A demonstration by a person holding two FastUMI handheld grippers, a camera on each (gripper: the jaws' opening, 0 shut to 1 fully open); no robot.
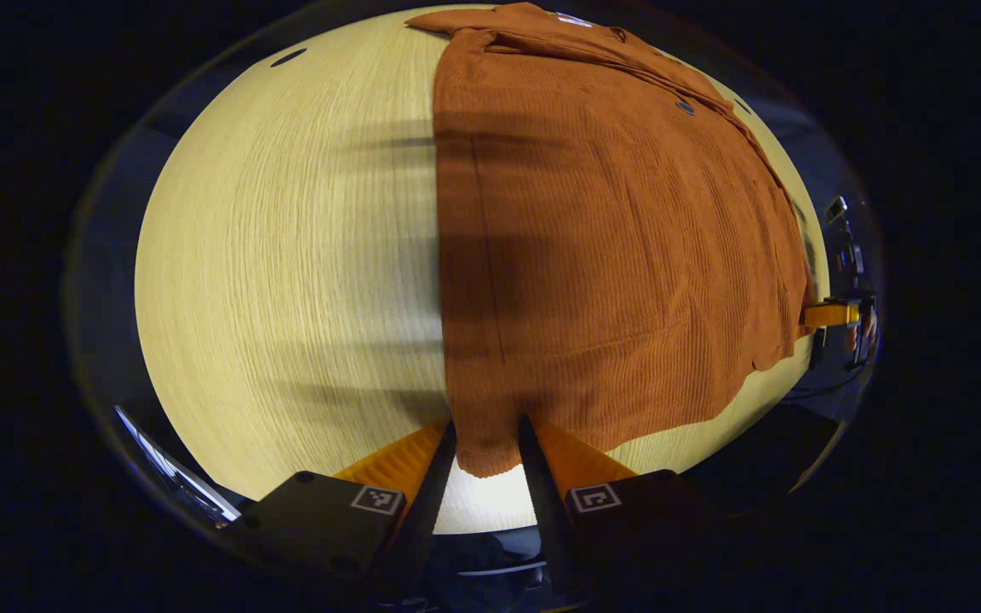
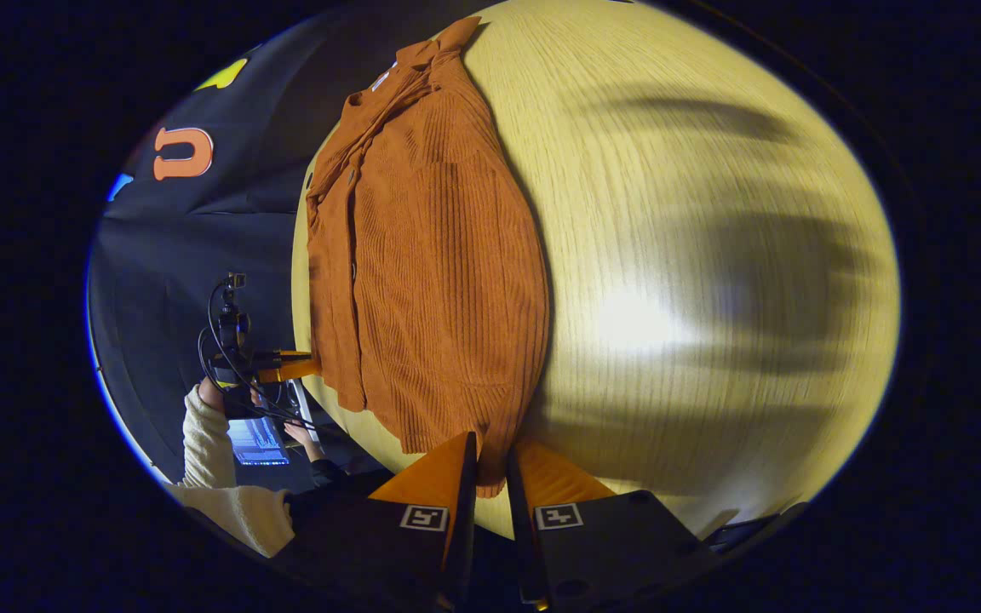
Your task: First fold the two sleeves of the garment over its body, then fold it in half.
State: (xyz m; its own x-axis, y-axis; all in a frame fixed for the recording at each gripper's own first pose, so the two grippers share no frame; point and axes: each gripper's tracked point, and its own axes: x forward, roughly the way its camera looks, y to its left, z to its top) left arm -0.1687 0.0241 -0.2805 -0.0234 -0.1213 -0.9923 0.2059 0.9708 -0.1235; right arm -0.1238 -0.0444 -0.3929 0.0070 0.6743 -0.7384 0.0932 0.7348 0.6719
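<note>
Item: corduroy shirt, rust-orange, ribbed cloth, buttoned front. It lies flat on the pale wood-grain surface, collar at the far end and hem at the near end. In both views it already reads as a long narrow panel, so the sleeves look folded in; judged step in hand: the fold in half.

Handling: soft, limp and light, though thicker than plain cotton. It should drape and sag between two held points, and the ribbing gives decent friction. Not fragile. Best taken at the two near hem corners and carried together toward the collar, with layers pinched as one so the folded-in sleeves do not slip out.

Left gripper: fingers narrowly apart with a hem corner lying between them; whether both press the cloth cannot be told. In the right gripper view it shows at the left surface edge, held by a hand in a pale sleeve.

Right gripper: fingers nearly closed about the other hem corner; grip looks firm.

Surroundings: a lit screen sits off the surface at near left. Nothing stands on the wood along the fold's path.
</note>
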